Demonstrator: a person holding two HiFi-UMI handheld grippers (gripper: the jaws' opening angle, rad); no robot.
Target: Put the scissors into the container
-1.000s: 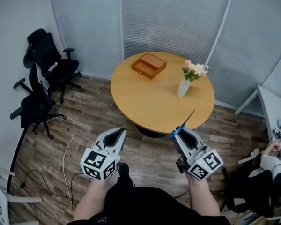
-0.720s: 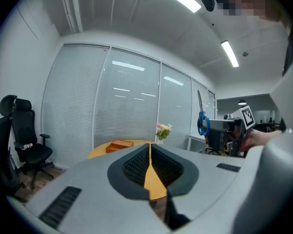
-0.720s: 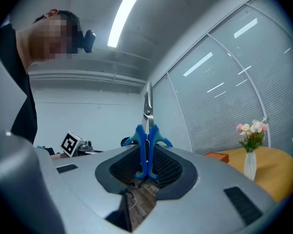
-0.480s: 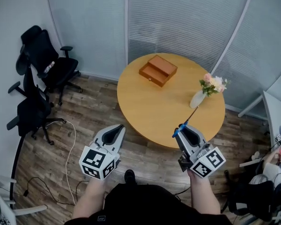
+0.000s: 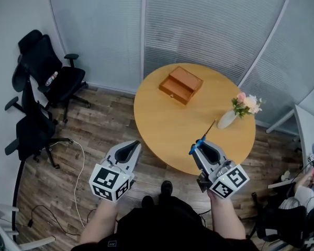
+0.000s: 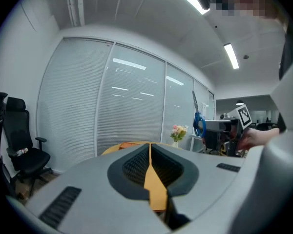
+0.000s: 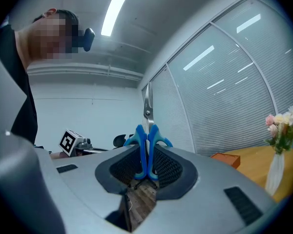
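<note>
Left side first: the left gripper [image 5: 132, 145] hangs over the wood floor [image 5: 104, 124], just short of the round table [image 5: 167, 129], and it is nowhere near the task's thing. Across to the right, the scissors [image 7: 147, 147] stand between the right gripper's [image 5: 201, 149] pads. The blue handle loops sit down in the jaws, and the steel blades rise clear of the tips over the table's near edge. The wooden container [image 5: 180, 84] lies on the far side of the table, well apart from the scissors. A vase of flowers [image 5: 240, 109] stands near the table's right edge.

What's hard to see: the bottoms of the handle loops sink out of sight behind the dark pads in the right gripper view. From the head view I cannot tell whether the container is open. It looks stepped, like a drawer slid out, but that stays unclear. Both forearms are cut off at the frame's bottom. Two black office chairs [image 5: 47, 72] crowd the left wall.

Now the fingers. Left gripper: jaws brought together, with only a thin sliver of tabletop showing through the seam and nothing between them. Right gripper: jaws narrow and clamped on the scissors' handles, the pads pressing both loops flat together.
</note>
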